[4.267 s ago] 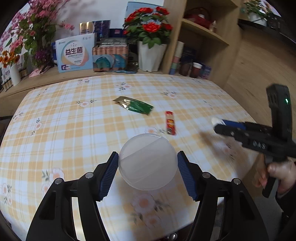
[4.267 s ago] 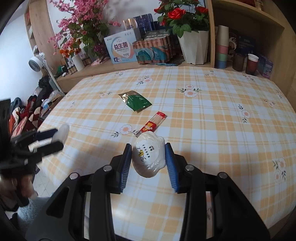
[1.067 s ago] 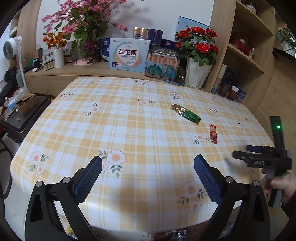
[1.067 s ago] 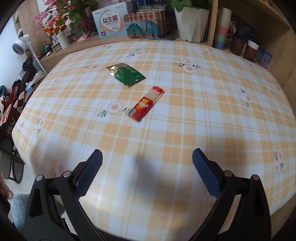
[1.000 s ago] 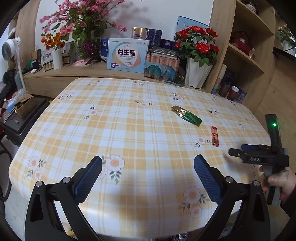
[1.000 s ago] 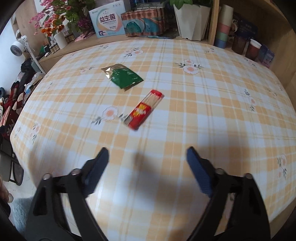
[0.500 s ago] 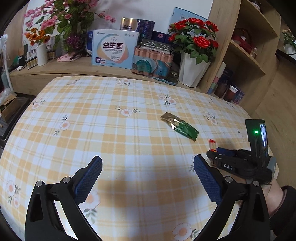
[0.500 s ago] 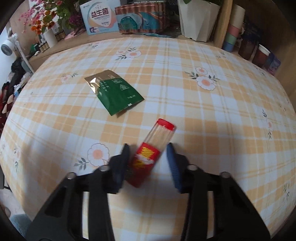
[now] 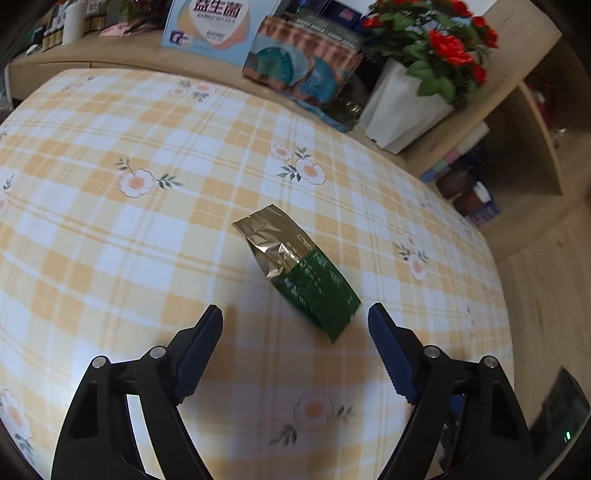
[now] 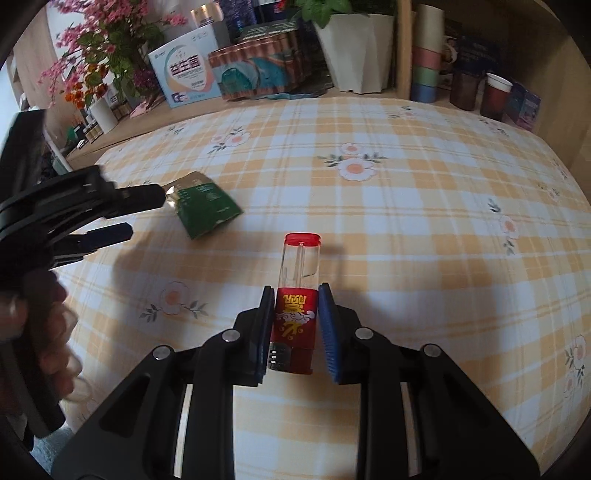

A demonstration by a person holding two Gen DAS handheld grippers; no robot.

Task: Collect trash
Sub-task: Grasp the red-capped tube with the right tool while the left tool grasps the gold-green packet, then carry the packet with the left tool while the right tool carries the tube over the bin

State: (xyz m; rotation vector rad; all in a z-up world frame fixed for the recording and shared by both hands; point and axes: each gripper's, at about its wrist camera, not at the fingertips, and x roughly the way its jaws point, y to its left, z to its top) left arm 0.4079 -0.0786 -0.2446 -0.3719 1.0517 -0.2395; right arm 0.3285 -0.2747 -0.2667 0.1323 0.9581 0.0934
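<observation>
A green and gold foil packet [image 9: 301, 277] lies flat on the checked tablecloth [image 9: 110, 229]. My left gripper [image 9: 295, 317] is open just short of it, with the packet's near end between the fingertips. The packet also shows in the right wrist view [image 10: 205, 210], with the left gripper [image 10: 144, 214] beside it. My right gripper [image 10: 295, 295] is shut on a red and clear plastic tube [image 10: 297, 291], which points away from me just above the cloth.
A wooden ledge behind the table holds a white flower pot [image 9: 402, 107], boxes [image 9: 210, 22] and packs [image 9: 303, 62]. Stacked cups [image 10: 426, 70] and brown cups [image 10: 496, 96] stand on the shelf at the right. The table edge runs close at the right [image 9: 506, 332].
Both grippers let go of earlier trash and came back open. The left gripper moved up to the green packet. The right gripper closed on the red tube and tilted it straight.
</observation>
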